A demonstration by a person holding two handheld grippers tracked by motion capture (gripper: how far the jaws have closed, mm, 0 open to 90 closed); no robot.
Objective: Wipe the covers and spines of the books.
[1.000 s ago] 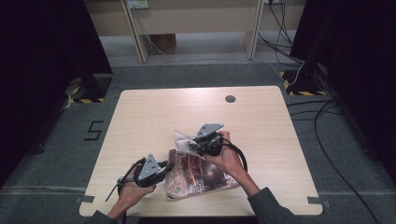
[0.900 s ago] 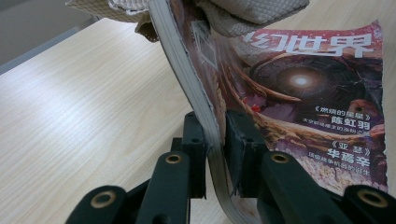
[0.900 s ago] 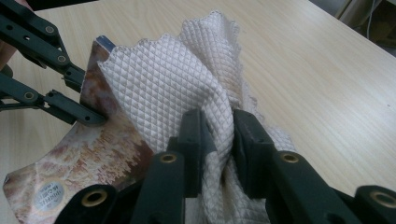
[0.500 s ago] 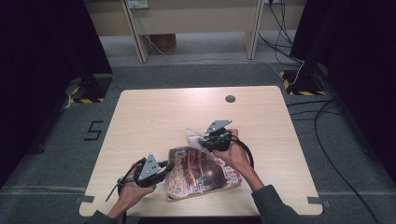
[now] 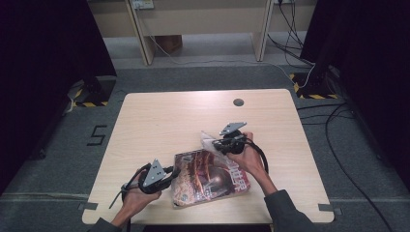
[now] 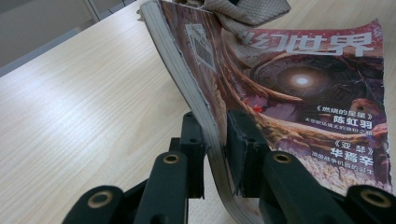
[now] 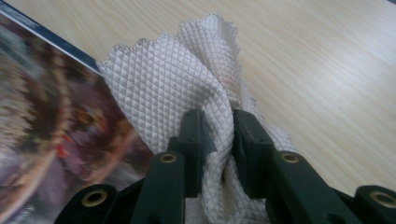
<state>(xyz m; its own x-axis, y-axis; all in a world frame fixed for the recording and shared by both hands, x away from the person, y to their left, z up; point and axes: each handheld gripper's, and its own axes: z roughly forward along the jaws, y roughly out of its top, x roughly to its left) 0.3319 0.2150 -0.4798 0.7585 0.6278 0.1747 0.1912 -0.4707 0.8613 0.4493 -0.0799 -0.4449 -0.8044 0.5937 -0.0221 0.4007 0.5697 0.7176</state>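
Magazine (image 5: 209,176) lies on the counter (image 5: 159,125); your left claw (image 6: 215,140) clamps its left edge, your right claw (image 7: 218,140) pinches a cloth (image 7: 187,70) at its far corner.

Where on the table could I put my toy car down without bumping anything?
The far half of the table is bare wood, apart from the small dark hole near its far edge. The left side past the left gripper is free too. The near middle is crowded: the magazine lies there, with the white cloth in the right gripper at its far corner.
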